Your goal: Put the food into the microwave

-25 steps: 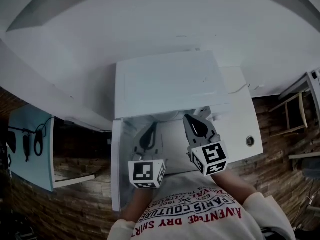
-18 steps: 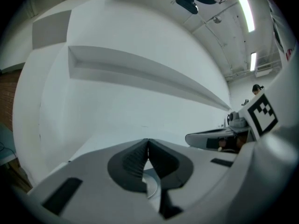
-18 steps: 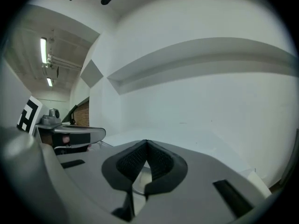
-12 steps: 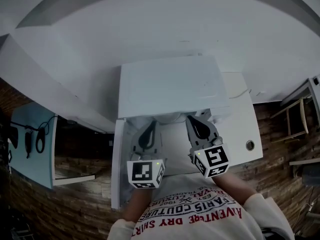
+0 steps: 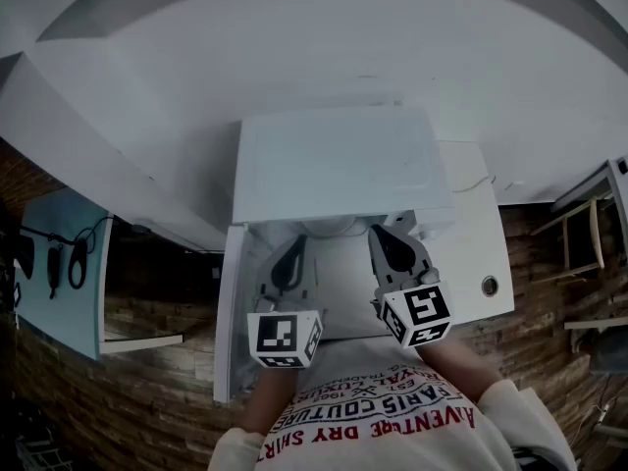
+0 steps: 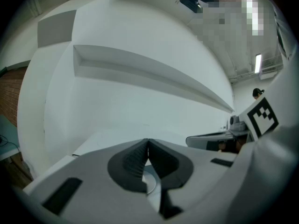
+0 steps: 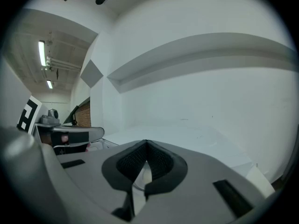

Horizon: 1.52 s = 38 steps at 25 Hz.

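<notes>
The left gripper (image 5: 297, 249) and right gripper (image 5: 383, 235) are pointing, jaws pressed together, at the microwave (image 5: 334, 160) on the desk (image 5: 481, 234). A pale dish (image 5: 329, 227) is lying at the microwave's front edge between them; its food cannot be made out.

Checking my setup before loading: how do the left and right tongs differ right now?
The left tongs sit slightly lower in the head view than the right tongs. The left marker cube looks level; the right marker cube is tilted. Both tongs are shut, pointing toward the white microwave.
</notes>
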Each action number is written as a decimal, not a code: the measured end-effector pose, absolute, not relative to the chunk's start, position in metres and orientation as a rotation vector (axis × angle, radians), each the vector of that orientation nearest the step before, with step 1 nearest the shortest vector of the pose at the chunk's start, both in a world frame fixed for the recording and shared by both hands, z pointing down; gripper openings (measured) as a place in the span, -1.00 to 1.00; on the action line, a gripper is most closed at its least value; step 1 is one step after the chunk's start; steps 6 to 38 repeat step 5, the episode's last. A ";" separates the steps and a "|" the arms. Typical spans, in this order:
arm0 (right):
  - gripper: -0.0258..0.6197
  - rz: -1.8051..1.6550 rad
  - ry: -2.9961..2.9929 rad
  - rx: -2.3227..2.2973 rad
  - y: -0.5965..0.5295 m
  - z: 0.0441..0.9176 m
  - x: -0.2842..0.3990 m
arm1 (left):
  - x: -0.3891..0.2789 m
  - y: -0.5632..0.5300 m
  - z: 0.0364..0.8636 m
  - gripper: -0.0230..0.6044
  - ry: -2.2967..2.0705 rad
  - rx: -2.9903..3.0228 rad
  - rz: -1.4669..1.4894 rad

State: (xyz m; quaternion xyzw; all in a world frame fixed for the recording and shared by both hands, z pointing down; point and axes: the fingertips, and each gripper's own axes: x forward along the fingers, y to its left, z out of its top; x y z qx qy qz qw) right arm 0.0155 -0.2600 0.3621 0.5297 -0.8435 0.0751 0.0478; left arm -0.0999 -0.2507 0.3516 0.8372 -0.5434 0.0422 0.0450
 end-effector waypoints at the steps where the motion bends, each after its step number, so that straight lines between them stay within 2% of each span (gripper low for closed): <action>1: -0.88 0.234 -2.567 1.624 -0.260 0.362 0.016 | -0.099 -0.250 0.352 -0.91 -1.658 2.561 0.132; 38: -0.89 0.253 -2.559 1.642 -0.260 0.362 0.019 | -0.095 -0.249 0.352 -0.91 -1.644 2.581 0.147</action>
